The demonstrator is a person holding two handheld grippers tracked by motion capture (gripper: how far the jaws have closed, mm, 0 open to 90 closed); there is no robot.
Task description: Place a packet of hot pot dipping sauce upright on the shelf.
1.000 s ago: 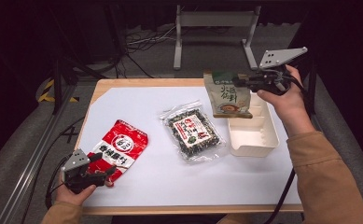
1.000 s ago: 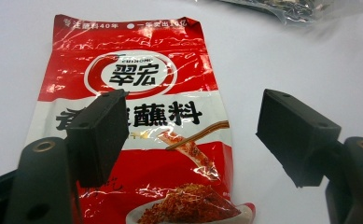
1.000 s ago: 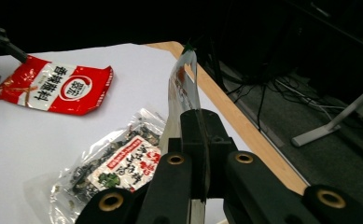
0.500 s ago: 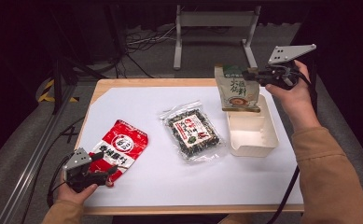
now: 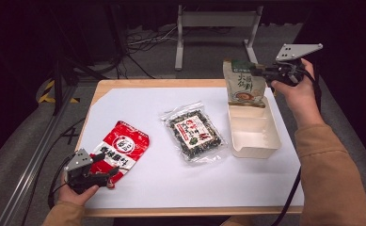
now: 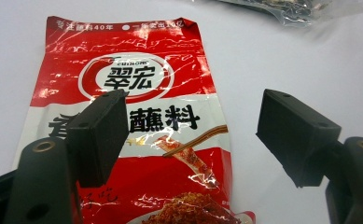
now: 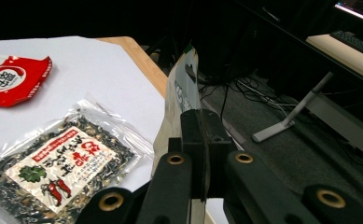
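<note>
High view: right tongs [image 5: 267, 73] hold green pouch [image 5: 243, 84] upright, top edge up.

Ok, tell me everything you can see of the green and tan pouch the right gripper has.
The pouch is a flat, glossy packet, green across the top and tan below, with dark printed characters and a round picture near its bottom. It hangs upright, lifted above the far end of the cream tray. The right gripper is shut on its upper edge, jaws pinching the side seam. Whether its bottom touches the tray I can't tell.
</note>
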